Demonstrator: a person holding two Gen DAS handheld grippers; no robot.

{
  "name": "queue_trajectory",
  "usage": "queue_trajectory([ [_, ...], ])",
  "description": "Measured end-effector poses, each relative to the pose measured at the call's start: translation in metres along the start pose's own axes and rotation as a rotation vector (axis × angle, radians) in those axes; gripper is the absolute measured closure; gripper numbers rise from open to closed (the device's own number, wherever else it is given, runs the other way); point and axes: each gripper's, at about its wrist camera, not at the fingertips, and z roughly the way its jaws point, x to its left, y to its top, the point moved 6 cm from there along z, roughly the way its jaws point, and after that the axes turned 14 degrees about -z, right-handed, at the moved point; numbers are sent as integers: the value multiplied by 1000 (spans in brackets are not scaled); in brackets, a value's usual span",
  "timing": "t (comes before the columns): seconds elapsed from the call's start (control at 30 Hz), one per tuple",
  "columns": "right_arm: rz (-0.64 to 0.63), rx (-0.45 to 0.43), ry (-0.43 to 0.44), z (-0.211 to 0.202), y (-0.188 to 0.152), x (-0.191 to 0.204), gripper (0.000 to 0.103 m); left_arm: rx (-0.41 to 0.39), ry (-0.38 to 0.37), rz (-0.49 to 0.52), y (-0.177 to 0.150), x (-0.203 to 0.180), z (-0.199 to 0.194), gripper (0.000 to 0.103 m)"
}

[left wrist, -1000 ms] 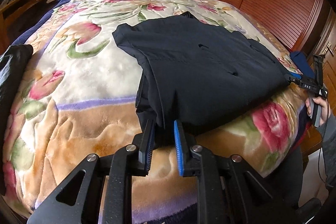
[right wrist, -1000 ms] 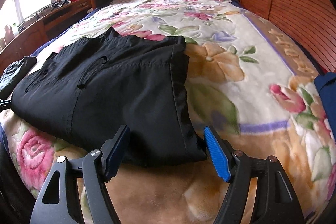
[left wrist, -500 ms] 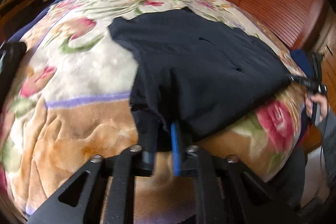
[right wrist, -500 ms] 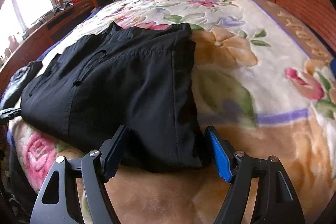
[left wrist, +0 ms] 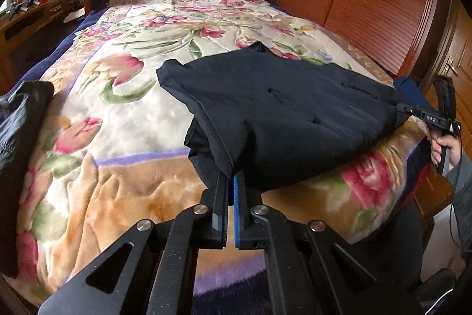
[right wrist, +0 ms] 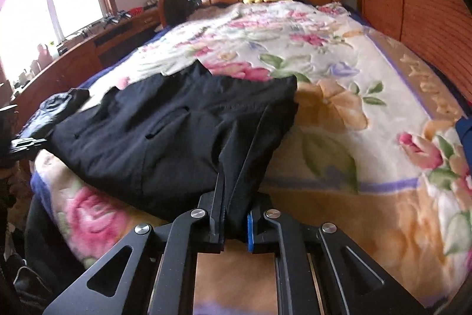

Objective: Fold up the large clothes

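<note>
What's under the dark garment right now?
The floral blanket shows all around the dark garment; its own folded layers peek out at the near-left edge. Anything else beneath is covered.

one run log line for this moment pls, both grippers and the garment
left gripper: shut on black garment near edge | right gripper: jaws just closed, shut on black garment far corner | garment: folded, on floral blanket
</note>
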Motion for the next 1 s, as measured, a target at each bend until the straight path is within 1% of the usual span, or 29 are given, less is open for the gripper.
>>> queue_trajectory([
  [0.2,-1,2,33,-34,-24,15,93,-5,-24,-23,-18,-1,-30,100],
  [0.27,20,23,57,-39,-33,13,93,10,4,-7,-25,-3,-30,100],
  [0.37,36,68,39,-42,-45,8,90,11,26,-6,-28,-3,-27,100],
  [0.43,10,89,11,-42,-44,6,82,20,32,-7,-25,-3,-24,100],
  [0.47,-20,90,-26,-45,-41,4,81,18,28,-5,-25,-2,-24,99],
  [0.5,-36,78,-47,-48,-37,4,77,15,26,5,-24,-2,-24,99],
  [0.57,-28,42,-47,-53,-27,1,67,6,30,16,-20,-3,-25,96],
  [0.6,-22,23,-54,-55,-21,-3,57,-1,26,14,-18,-3,-27,95],
  [0.63,-22,10,-68,-55,-15,-8,50,-9,24,15,-15,-3,-28,93],
  [0.67,-26,6,-75,-53,-9,-13,47,-15,26,19,-14,-4,-29,91],
  [0.73,-21,6,-74,-42,3,-21,41,-33,48,34,-9,-5,-33,89],
  [0.83,-8,22,-52,-12,22,-28,38,-57,54,39,-3,-5,-39,88],
  [0.9,-11,72,-45,16,31,-34,38,-66,49,33,0,-4,-43,87],
  [1.0,16,160,-38,65,39,-50,38,-54,28,25,-1,-6,-40,86],
])
